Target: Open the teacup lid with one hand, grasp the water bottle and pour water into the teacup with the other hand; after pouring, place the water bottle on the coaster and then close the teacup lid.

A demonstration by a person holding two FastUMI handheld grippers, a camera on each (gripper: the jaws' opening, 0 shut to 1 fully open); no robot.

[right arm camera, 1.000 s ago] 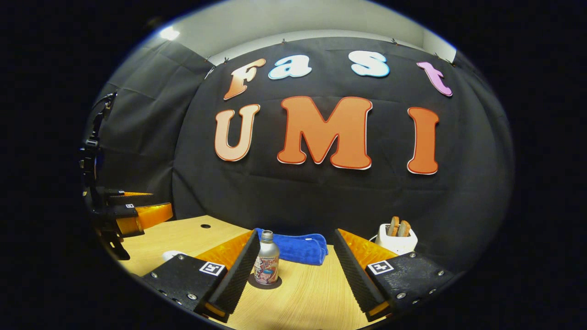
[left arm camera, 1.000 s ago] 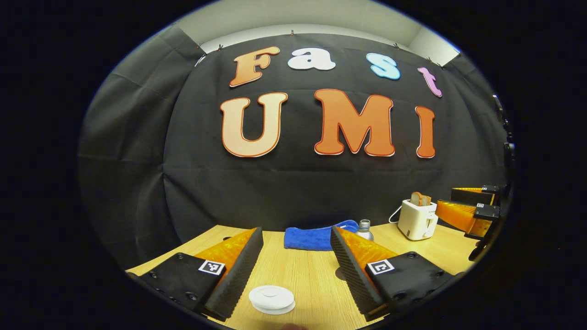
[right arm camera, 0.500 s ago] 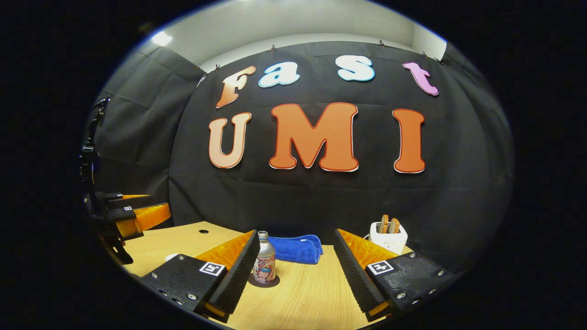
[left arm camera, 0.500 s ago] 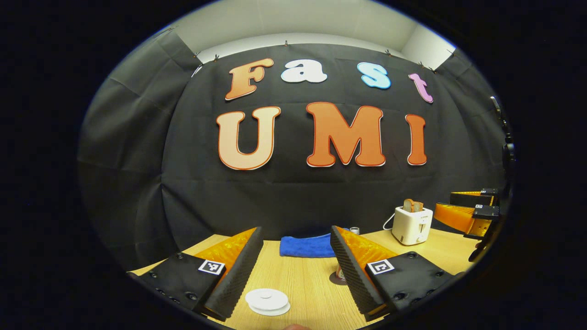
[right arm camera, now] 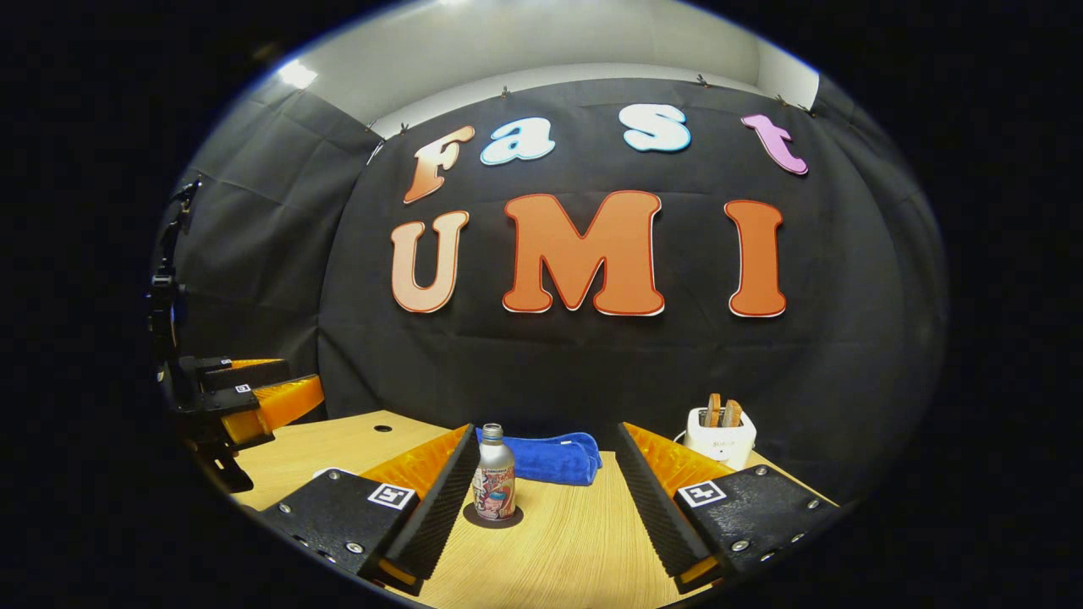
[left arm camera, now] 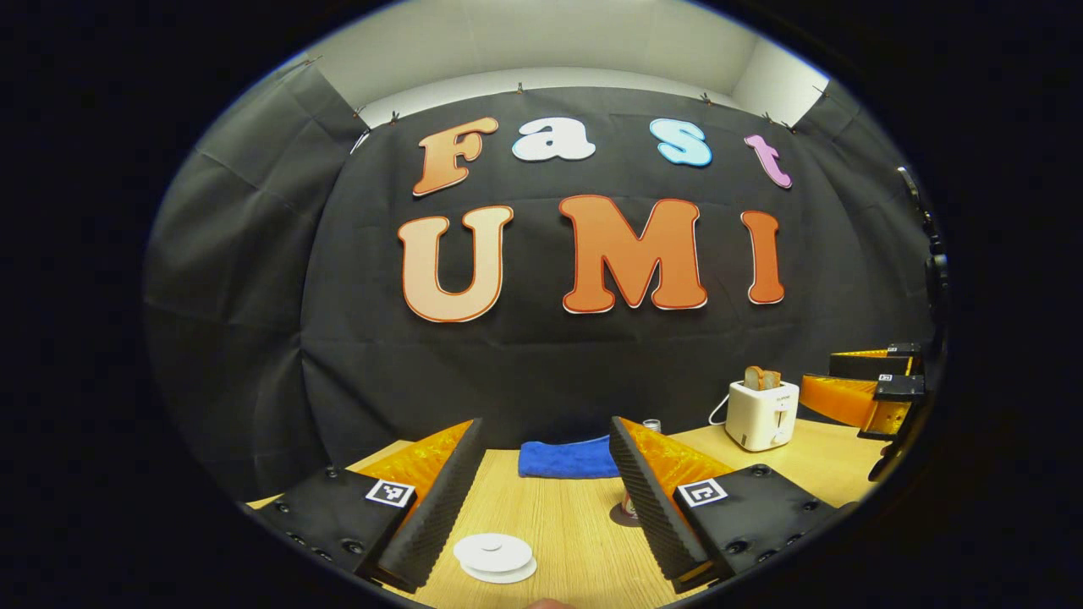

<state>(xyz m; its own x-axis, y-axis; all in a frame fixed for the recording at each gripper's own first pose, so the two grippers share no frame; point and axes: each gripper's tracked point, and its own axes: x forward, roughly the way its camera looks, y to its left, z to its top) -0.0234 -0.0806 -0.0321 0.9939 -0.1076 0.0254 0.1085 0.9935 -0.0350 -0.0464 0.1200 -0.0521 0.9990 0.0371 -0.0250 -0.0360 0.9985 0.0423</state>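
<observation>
A white teacup with its lid on (left arm camera: 495,556) sits on the wooden table (left arm camera: 558,524), low between the fingers of my left gripper (left arm camera: 546,423), which is open and holds nothing. The water bottle (right arm camera: 494,474) stands upright on a dark round coaster (right arm camera: 493,518), just inside the left finger of my open right gripper (right arm camera: 547,427) and apart from it. In the left gripper view only the bottle's cap (left arm camera: 651,425) and the coaster's edge (left arm camera: 620,512) peek past the right finger. A white edge of the teacup (right arm camera: 326,472) shows behind the right gripper's left finger.
A folded blue cloth (right arm camera: 546,457) lies at the back of the table by the wall. A white toaster with bread (right arm camera: 719,433) stands at the back right. The other gripper hovers at each view's edge (left arm camera: 821,372) (right arm camera: 305,376).
Both grippers have drawn back from the table, so the cup, the bottle and the cloth look smaller and farther. Both have stayed open. Nothing on the table has moved.
</observation>
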